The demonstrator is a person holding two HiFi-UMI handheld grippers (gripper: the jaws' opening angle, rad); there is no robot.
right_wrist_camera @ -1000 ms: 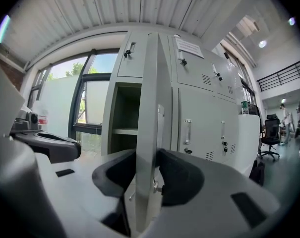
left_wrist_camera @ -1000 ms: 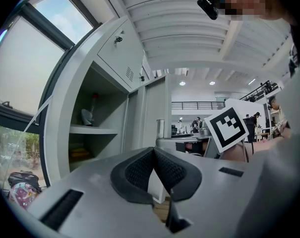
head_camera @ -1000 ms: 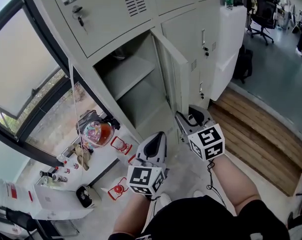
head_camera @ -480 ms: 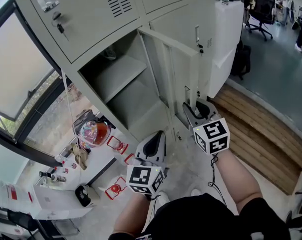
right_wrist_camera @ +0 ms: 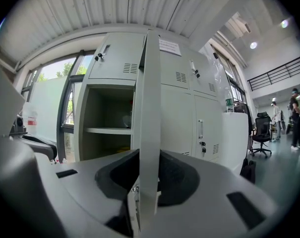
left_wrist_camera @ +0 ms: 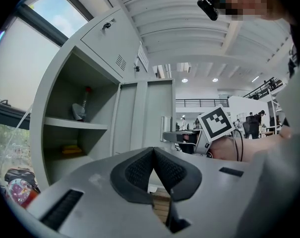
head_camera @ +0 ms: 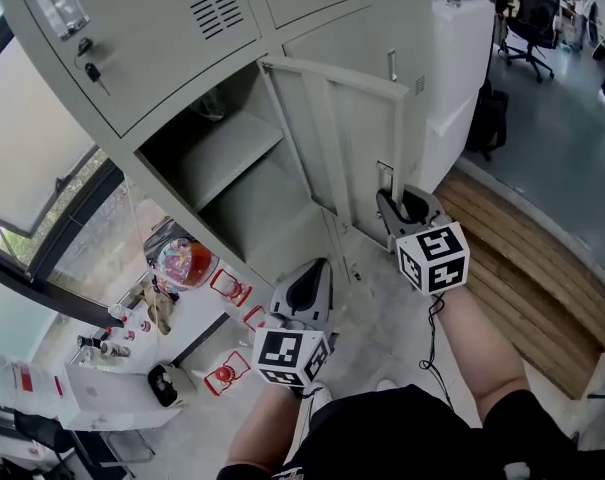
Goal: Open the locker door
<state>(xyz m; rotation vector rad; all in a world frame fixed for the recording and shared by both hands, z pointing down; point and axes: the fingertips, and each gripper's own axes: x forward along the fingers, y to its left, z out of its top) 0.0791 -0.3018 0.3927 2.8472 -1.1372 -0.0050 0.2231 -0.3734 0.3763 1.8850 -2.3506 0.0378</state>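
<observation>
The grey locker door (head_camera: 347, 133) stands swung well out from its open compartment (head_camera: 222, 173). My right gripper (head_camera: 400, 204) is at the door's free edge near the floor end. In the right gripper view the thin door edge (right_wrist_camera: 150, 103) runs straight up between the jaws of the right gripper (right_wrist_camera: 149, 177); they have just been closing and the pads sit against it on both sides. My left gripper (head_camera: 307, 290) hangs lower and to the left, apart from the locker. Its pads (left_wrist_camera: 140, 170) meet at the tip with nothing between them.
A shelf (left_wrist_camera: 73, 124) inside the compartment carries a small object, with something yellow (left_wrist_camera: 70, 149) below it. Closed lockers with keys (head_camera: 90, 71) surround it. A window and a low white table with a red-and-clear item (head_camera: 182, 263) lie left. A wooden platform (head_camera: 527, 258) lies right.
The door has swung further open, to the right in the head view. My right gripper moved right along with its edge. The left gripper stays low, nearly where it was in the picture.
</observation>
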